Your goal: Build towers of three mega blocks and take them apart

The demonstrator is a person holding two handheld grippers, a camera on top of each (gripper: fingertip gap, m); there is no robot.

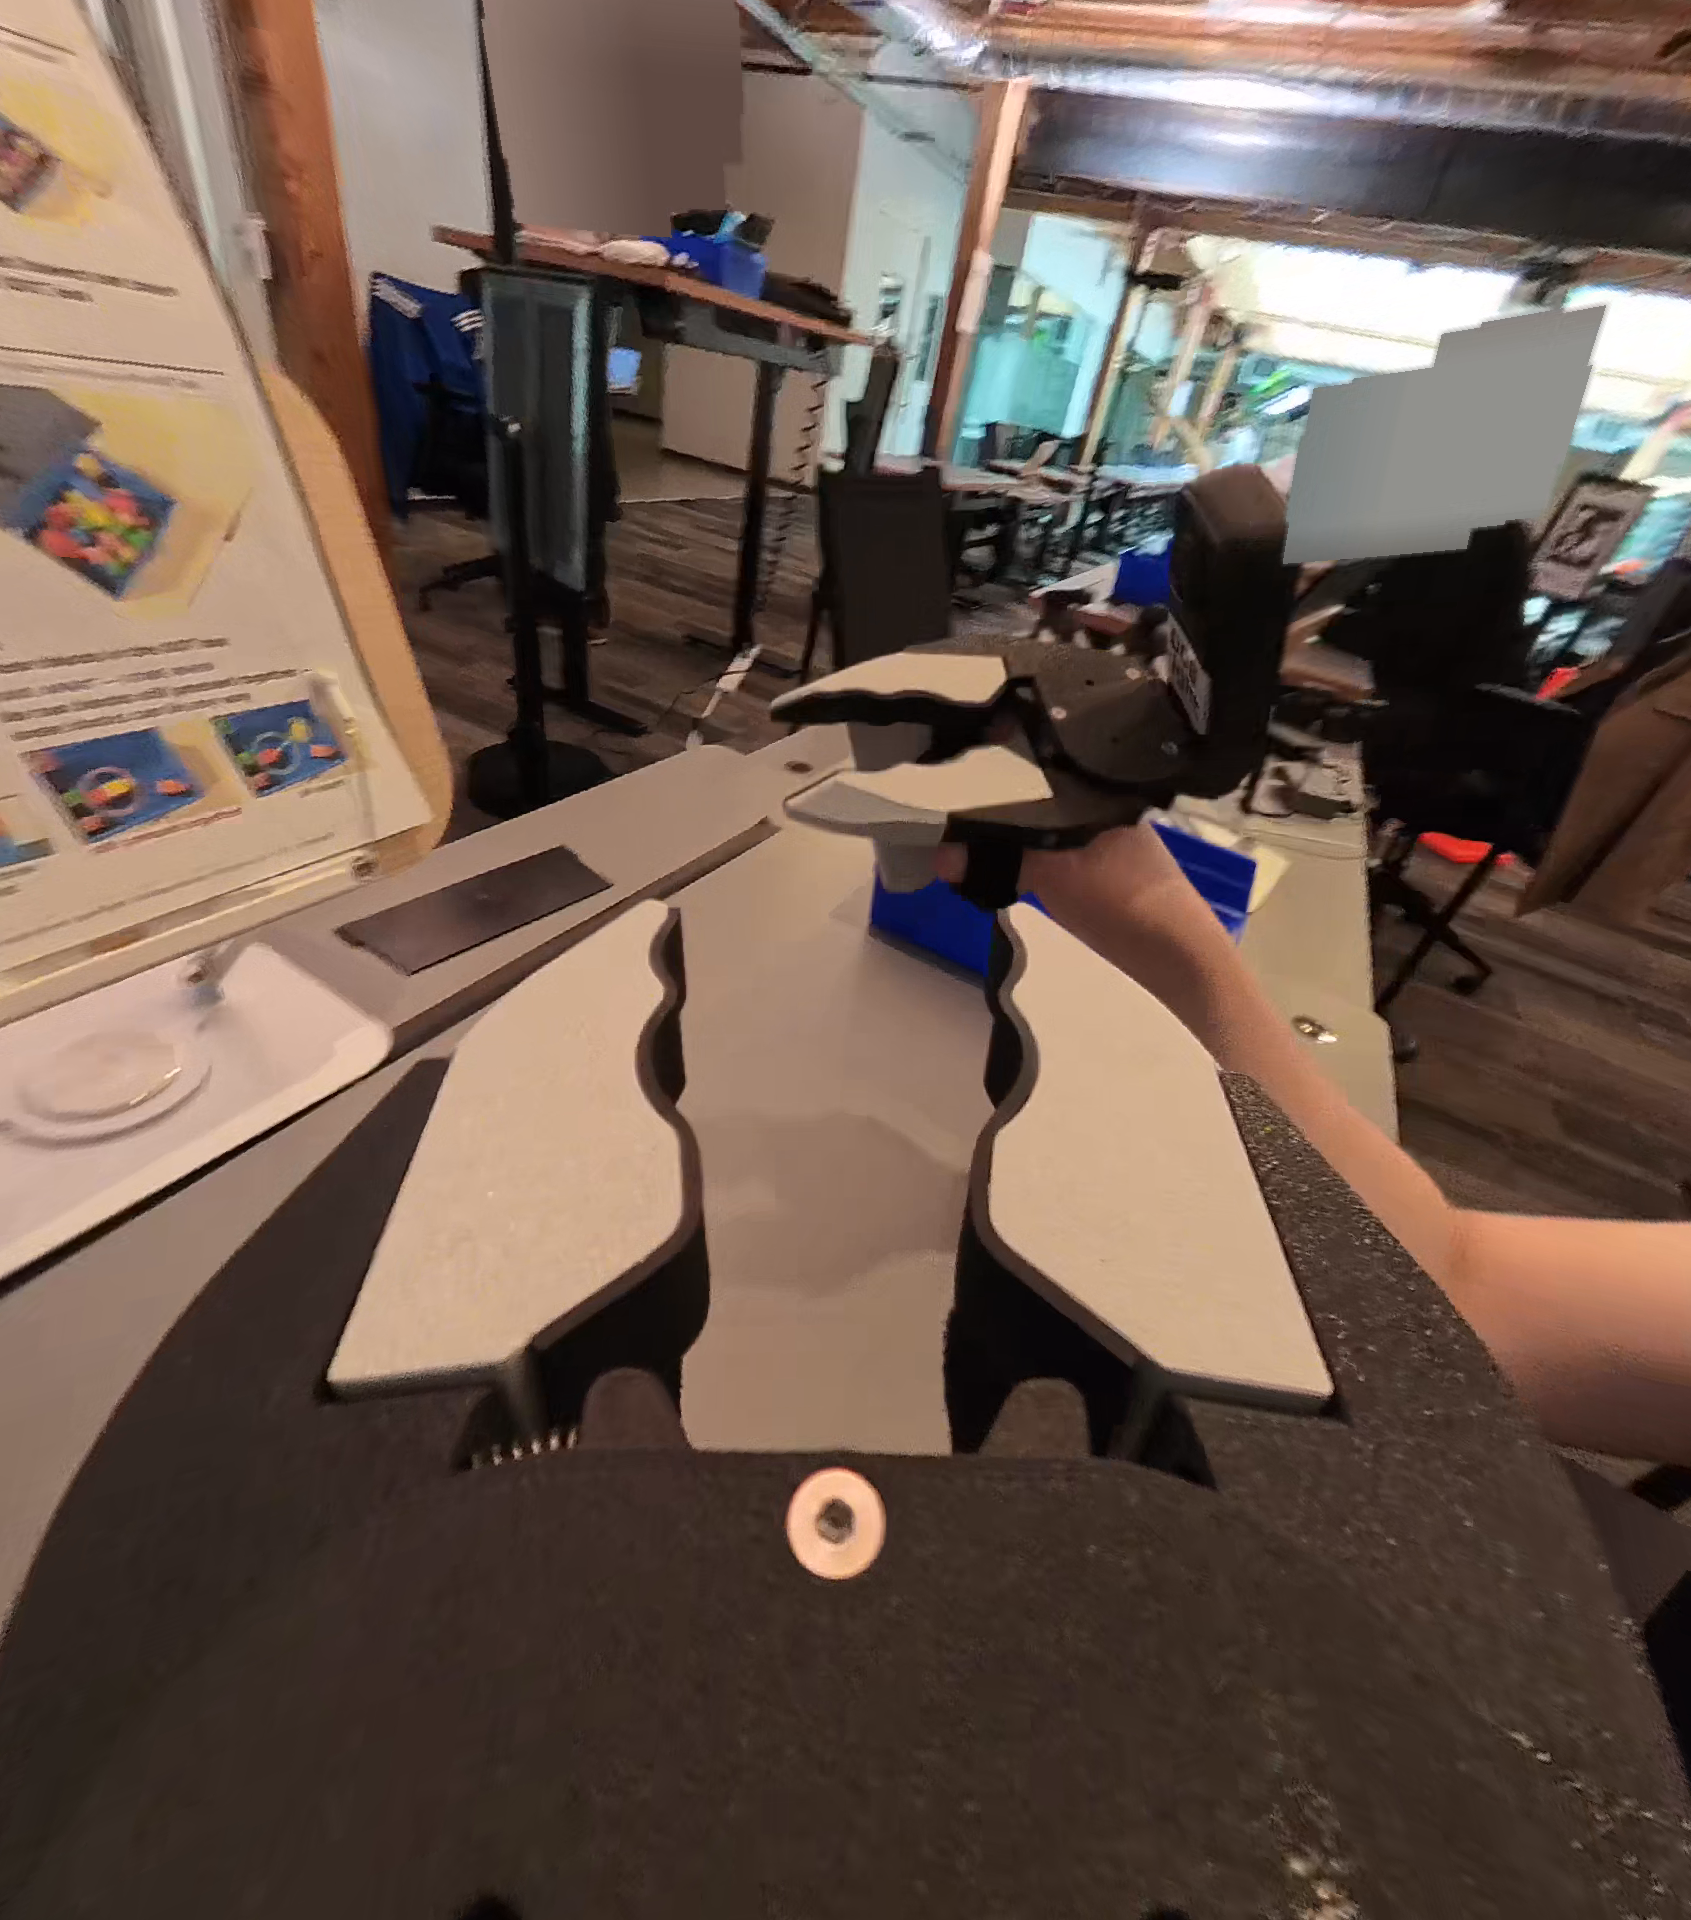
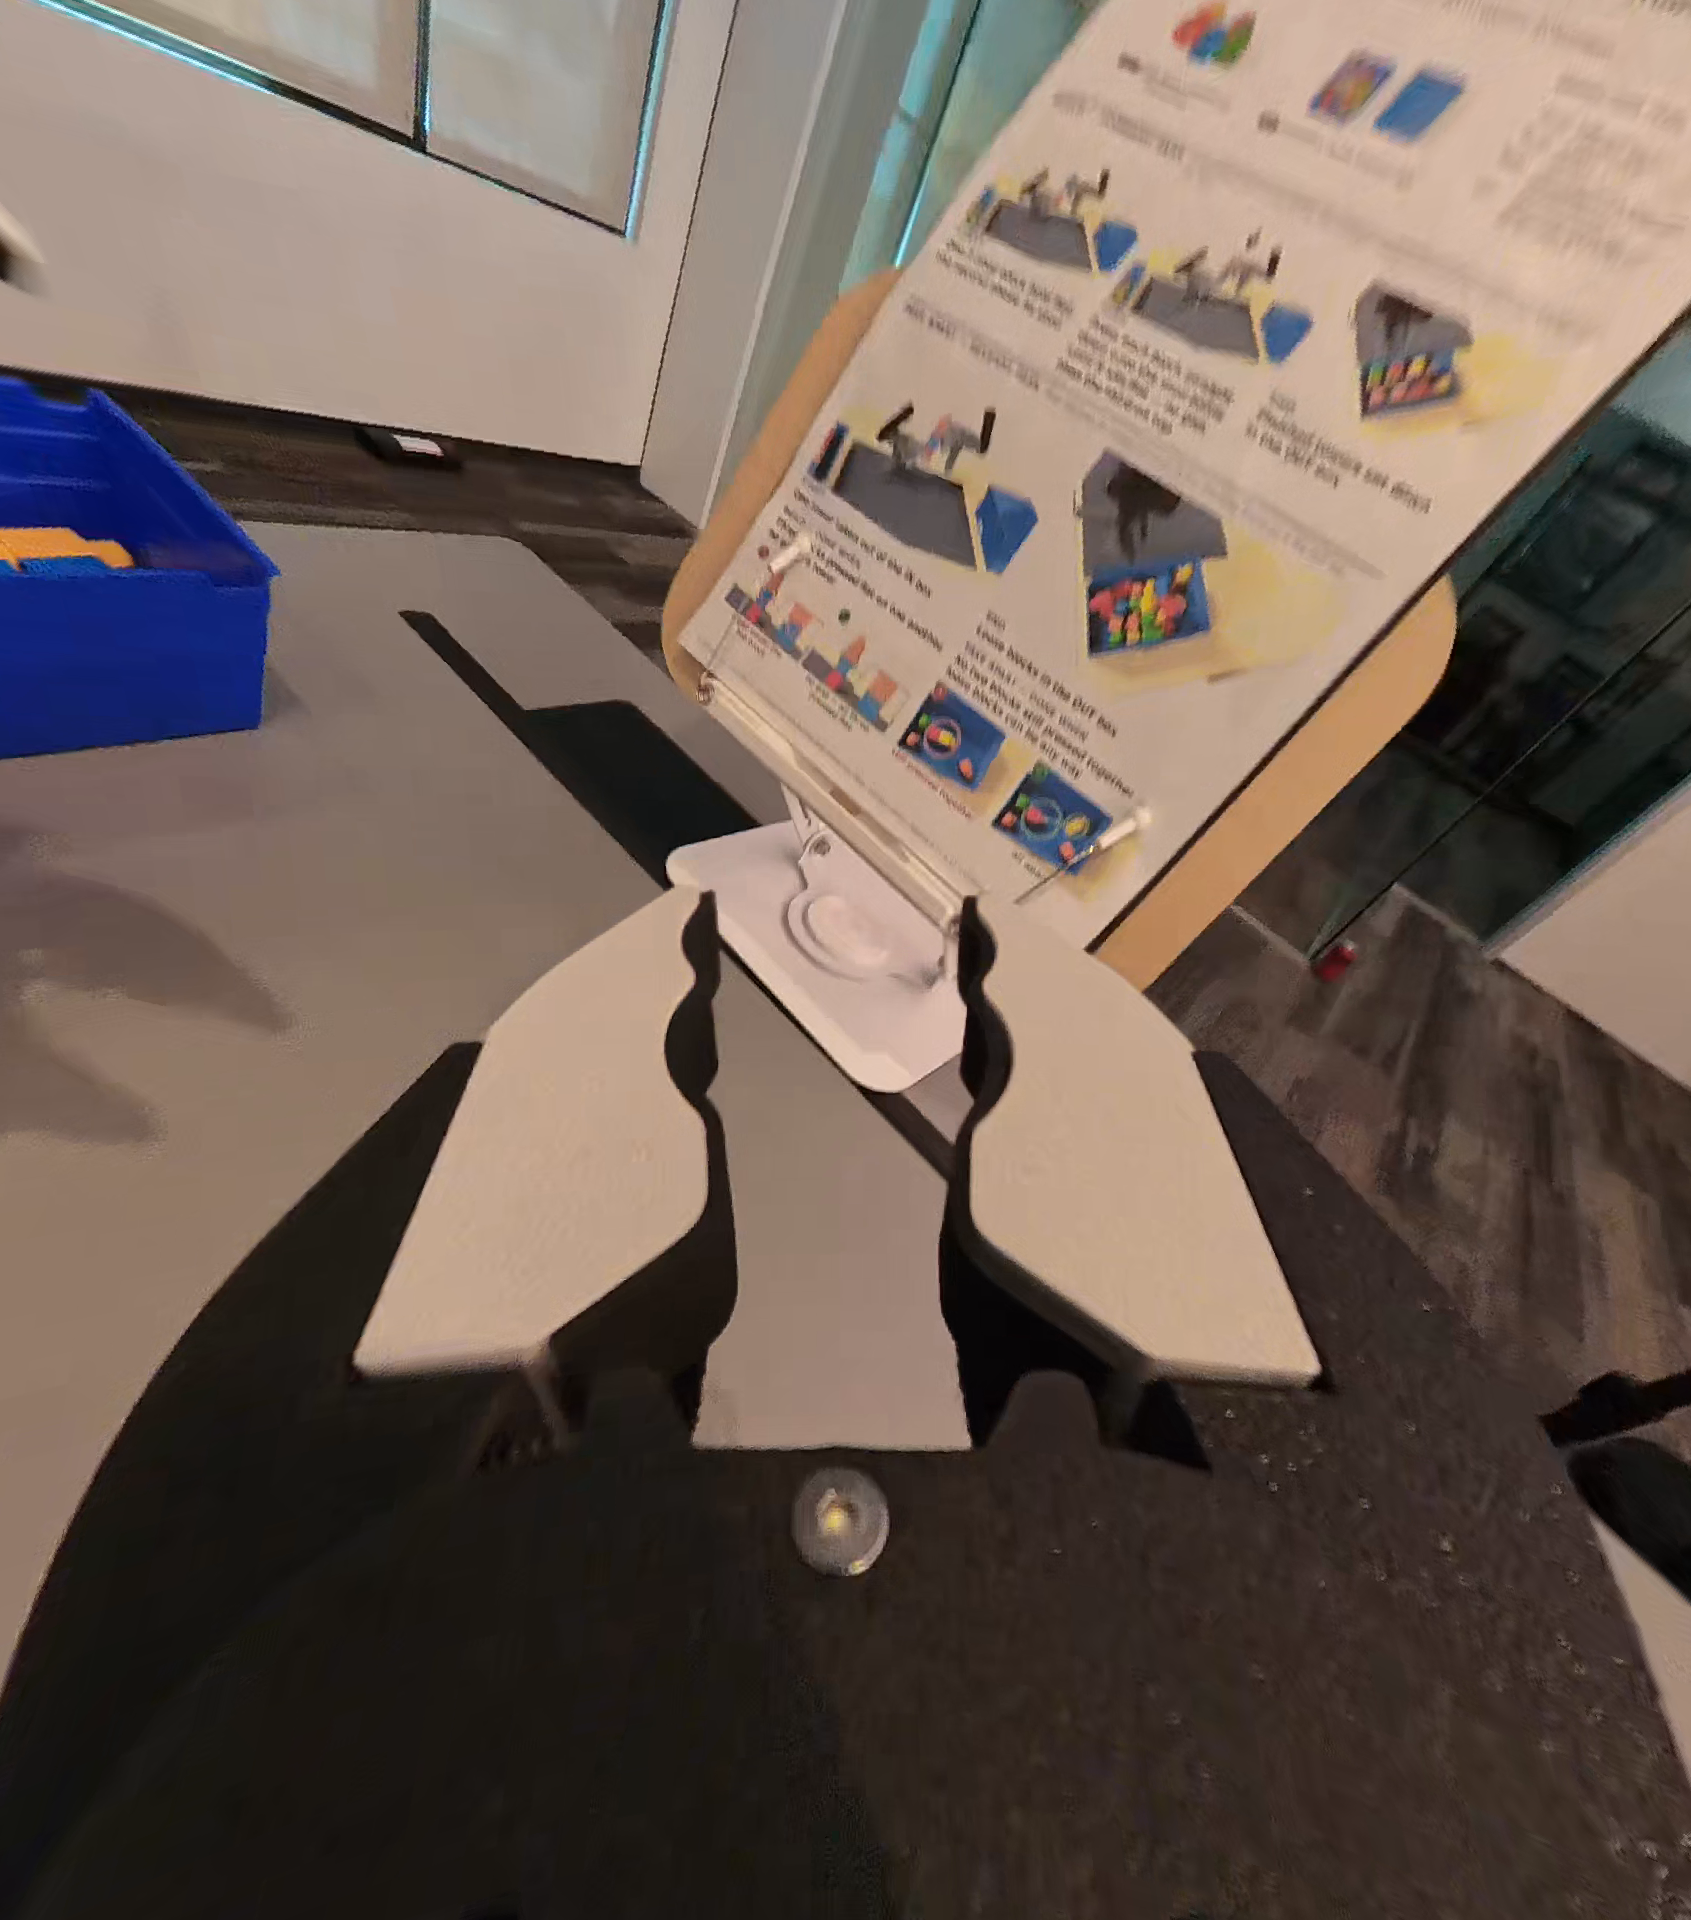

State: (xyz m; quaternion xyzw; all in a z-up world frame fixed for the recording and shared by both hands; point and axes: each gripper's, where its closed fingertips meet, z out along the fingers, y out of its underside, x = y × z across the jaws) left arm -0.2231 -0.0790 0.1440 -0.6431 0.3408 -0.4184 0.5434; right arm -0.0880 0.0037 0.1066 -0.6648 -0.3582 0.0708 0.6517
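Left wrist view: the left gripper [image 1: 825, 1039] is hovering with its jaws wide and empty over bare grey worktop [image 1: 820, 1195]. An instruction board [image 1: 93, 468] is standing at the worktop's left edge. Ahead, a hand is raising the right gripper [image 1: 820, 753], also spread and empty, above a blue bin [image 1: 934, 920].

Right wrist view: the right gripper [image 2: 836, 997] is pointing toward the board's white base [image 2: 851, 966] near the worktop edge. Another blue bin [image 2: 93, 644], holding orange and blue blocks [image 2: 10, 551], is sitting toward the far left.

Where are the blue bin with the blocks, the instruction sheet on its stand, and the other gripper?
blue bin [image 2: 82, 665]: right wrist view, on its front wall.
instruction sheet [image 2: 1184, 436]: right wrist view, middle of the page.
right gripper [image 1: 898, 753]: left wrist view, midway between its fingertips.
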